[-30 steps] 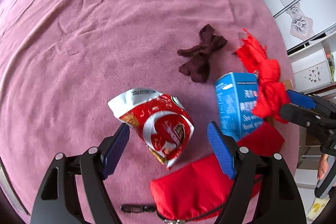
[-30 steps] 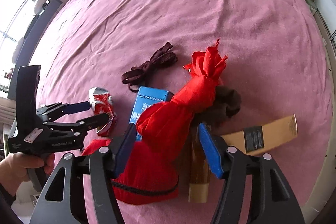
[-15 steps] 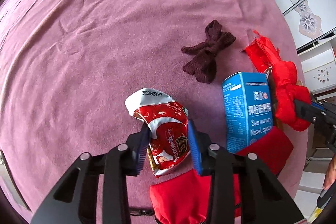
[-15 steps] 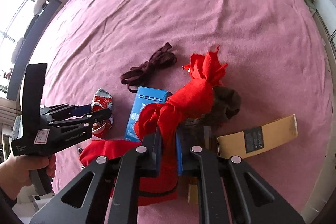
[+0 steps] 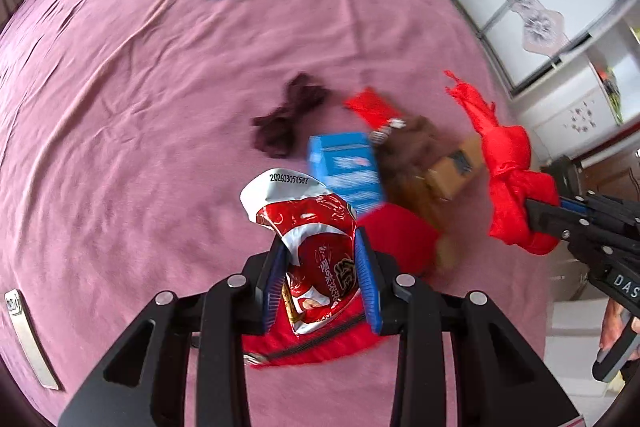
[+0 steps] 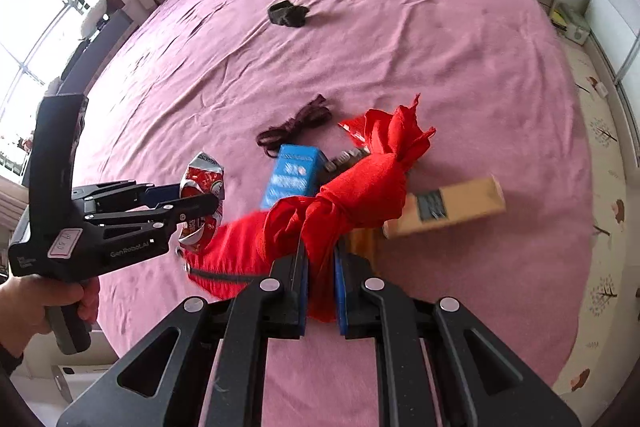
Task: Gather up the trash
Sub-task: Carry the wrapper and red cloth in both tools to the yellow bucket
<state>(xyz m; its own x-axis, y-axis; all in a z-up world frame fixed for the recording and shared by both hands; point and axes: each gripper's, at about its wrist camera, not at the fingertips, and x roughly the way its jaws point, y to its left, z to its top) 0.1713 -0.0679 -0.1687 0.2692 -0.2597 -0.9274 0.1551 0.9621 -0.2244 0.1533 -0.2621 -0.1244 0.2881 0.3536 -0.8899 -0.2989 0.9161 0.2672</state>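
My left gripper [image 5: 322, 275] has its fingers clamped on the crumpled snack wrapper [image 5: 310, 227], lifted off the bed [image 5: 140, 87]. My right gripper [image 6: 320, 287] pinches the knotted red bag [image 6: 360, 187], whose body sags at 9 o'clock of my right fingers. To do this well I should raise the knot until the zipped mouth gapes, then bring the wrapper over it and release only when it is inside. The blue box [image 5: 346, 167], the cardboard box [image 6: 448, 207] and a brown lump beside them are blurred; I cannot tell whether the zip is open.
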